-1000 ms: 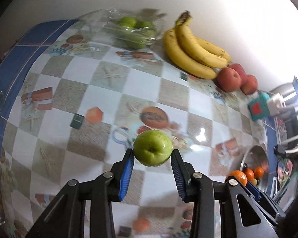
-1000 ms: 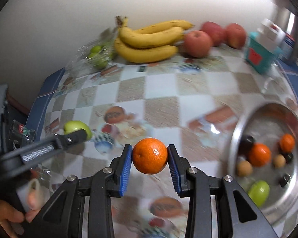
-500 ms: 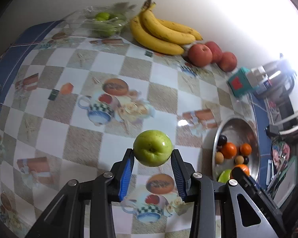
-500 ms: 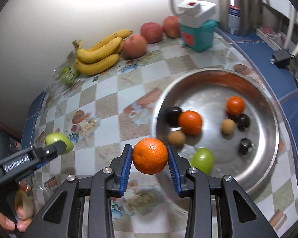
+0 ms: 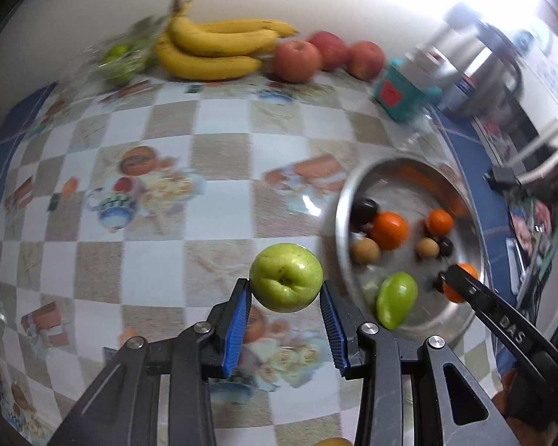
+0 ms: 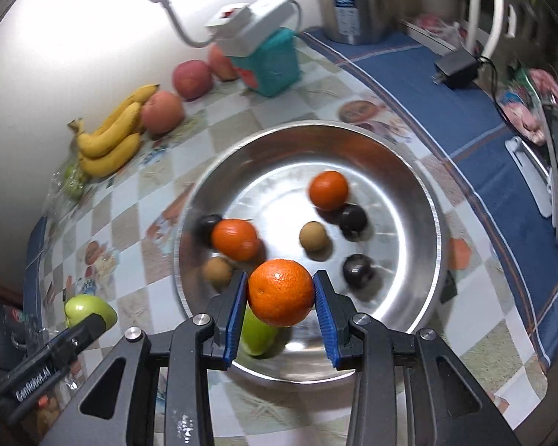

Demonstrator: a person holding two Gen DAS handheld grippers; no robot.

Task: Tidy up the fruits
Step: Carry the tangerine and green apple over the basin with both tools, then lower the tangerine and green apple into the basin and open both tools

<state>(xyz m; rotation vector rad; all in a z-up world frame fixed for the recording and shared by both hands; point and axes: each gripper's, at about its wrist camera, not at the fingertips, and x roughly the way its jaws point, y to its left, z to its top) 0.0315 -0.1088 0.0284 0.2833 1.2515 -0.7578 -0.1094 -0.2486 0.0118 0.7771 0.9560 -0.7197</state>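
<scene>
With the left gripper (image 5: 285,319) clenched on a green apple (image 5: 285,282) above the tabletop (image 5: 223,156) and the right gripper (image 6: 281,312) grasping an orange (image 6: 280,292) over the bowl (image 6: 433,223), either fruit, released from this height, could bounce out or knock the loose fruit already inside.

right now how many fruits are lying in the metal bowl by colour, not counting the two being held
orange fruit: 2
dark fruit: 3
brown fruit: 2
green fruit: 1
total in the metal bowl: 8
</scene>
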